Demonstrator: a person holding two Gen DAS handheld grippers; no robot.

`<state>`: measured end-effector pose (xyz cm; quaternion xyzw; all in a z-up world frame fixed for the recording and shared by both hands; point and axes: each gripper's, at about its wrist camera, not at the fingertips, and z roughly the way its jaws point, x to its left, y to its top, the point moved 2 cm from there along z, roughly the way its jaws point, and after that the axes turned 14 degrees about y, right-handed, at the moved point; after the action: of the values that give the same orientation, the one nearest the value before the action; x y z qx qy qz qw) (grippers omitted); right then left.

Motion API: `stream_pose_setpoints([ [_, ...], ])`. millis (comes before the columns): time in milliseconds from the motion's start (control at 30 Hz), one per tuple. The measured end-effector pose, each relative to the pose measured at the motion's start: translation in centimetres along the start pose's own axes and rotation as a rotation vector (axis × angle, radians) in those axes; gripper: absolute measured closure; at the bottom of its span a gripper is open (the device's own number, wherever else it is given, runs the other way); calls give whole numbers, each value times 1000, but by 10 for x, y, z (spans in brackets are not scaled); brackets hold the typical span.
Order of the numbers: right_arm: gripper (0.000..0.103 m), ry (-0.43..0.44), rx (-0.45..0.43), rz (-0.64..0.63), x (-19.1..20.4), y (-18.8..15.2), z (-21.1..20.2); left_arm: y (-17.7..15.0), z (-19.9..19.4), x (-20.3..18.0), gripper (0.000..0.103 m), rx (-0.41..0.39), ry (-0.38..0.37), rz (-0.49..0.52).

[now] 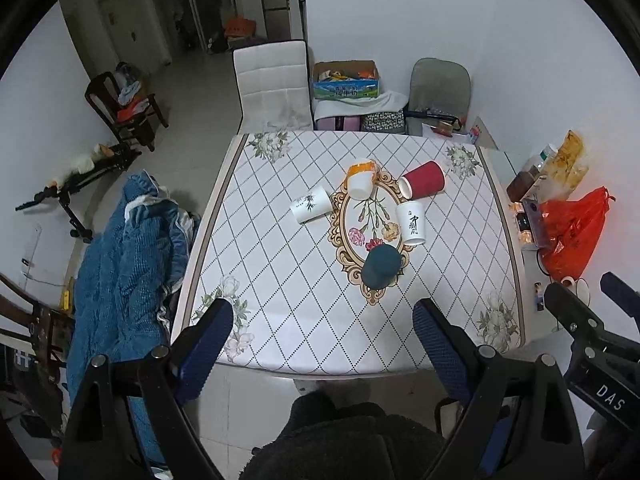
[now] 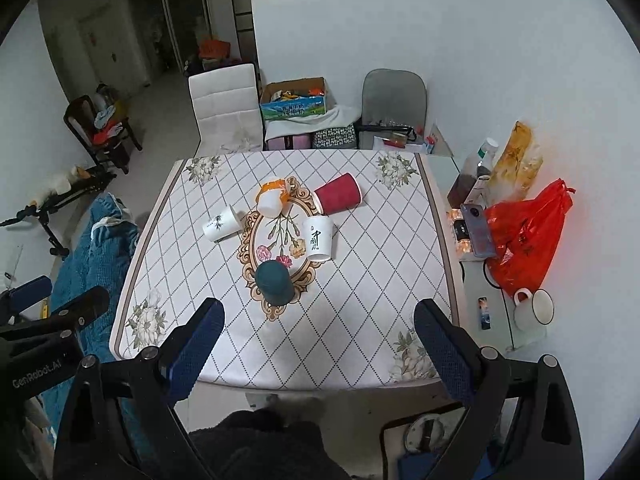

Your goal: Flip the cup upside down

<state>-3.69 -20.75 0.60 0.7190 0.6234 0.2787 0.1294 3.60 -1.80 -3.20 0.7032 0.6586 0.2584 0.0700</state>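
Hovering above the near edge of the surface [image 1: 280, 280], the left tongs [image 1: 323, 344] stand wide with nothing between their blue pads, and the right tongs [image 2: 316, 340] are spread just as wide and hold nothing either. Five cups sit around the oval flower medallion [image 2: 280, 240] in the middle of the quilted cover. The dark teal cup [image 2: 274, 283] stands mouth-down at the medallion's near end, closest to both tongs. The white cup with black calligraphy [image 2: 319, 238] stands just beyond it to the right, wider end down. The red paper cup [image 2: 338, 199] lies on its side farther back, mouth toward the centre. The white cup with an orange band [image 2: 273, 198] lies tilted at the medallion's far end. The white cup with a bamboo sketch [image 2: 221, 224] lies on its side to the left.
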Motion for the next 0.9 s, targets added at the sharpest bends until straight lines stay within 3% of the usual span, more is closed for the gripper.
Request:
stream_pose_setpoints([
  [900,5,46,27,-18,0,-1,-4,-9,-2,-10,11,23,-2,21],
])
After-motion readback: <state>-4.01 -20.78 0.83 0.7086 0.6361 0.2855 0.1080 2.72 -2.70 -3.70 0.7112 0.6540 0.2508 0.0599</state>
